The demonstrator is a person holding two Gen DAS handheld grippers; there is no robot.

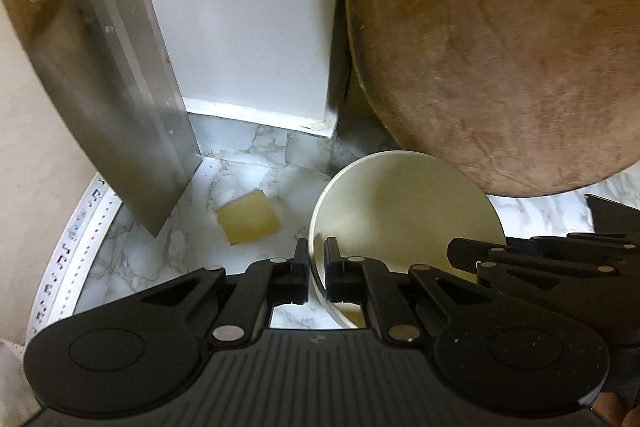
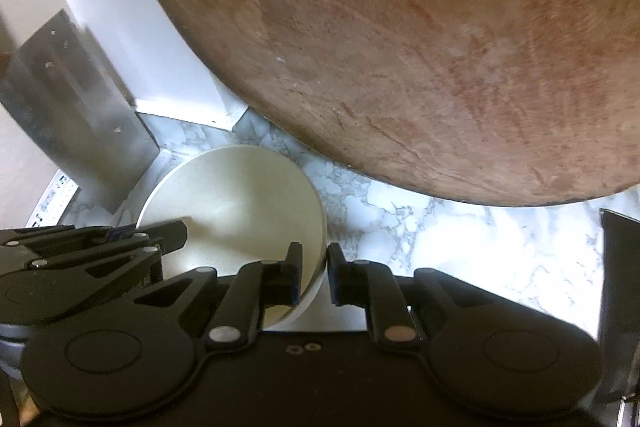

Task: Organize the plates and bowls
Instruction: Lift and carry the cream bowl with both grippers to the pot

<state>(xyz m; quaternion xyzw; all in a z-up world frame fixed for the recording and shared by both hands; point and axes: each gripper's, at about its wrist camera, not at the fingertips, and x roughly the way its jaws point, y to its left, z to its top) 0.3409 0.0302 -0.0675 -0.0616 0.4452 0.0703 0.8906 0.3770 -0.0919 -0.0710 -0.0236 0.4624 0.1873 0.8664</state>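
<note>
Cream-white, the bowl [image 1: 404,211] is gripped on both sides above the marble table [image 1: 248,163]. Its left rim is clamped by the left gripper [image 1: 317,259], its right rim by the right gripper [image 2: 315,267]. A round wooden board [image 2: 400,47] is leaned just behind, a cleaver [image 1: 120,99] is hung at left, and a yellow square [image 1: 248,221] is seen on the table.

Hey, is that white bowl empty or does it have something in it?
Empty. The white bowl shows only bare, cream inner surface in both wrist views, though each hand-held gripper covers part of its near rim.
</note>
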